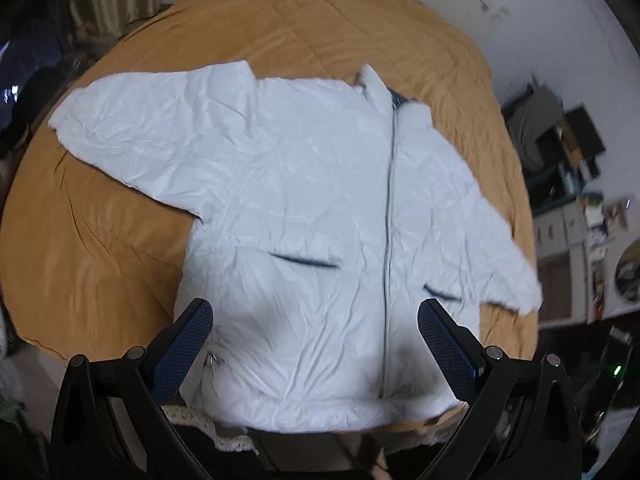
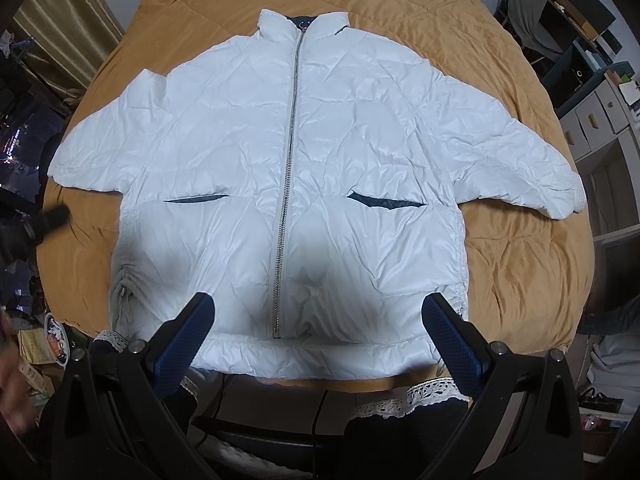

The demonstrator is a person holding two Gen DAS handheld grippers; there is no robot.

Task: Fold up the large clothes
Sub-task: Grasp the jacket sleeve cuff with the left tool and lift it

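A white puffer jacket (image 1: 304, 184) (image 2: 296, 152) lies flat and face up on an ochre quilt (image 1: 100, 248) (image 2: 520, 264), zipped, both sleeves spread out sideways, collar at the far end. My left gripper (image 1: 316, 308) hovers open above the hem, left of the zip, with nothing between its blue pads. Over the hem in the right wrist view, my right gripper (image 2: 318, 302) also stands open and holds nothing, with the zip's lower end between its fingers. Two dark pocket slits show on the front.
The quilt covers a bed with a lace-trimmed edge (image 2: 404, 398) at the near side. White drawers and shelves (image 2: 600, 120) stand to the right, curtains (image 2: 60, 32) at the far left. Clutter lies on the floor (image 2: 36, 352) at the left.
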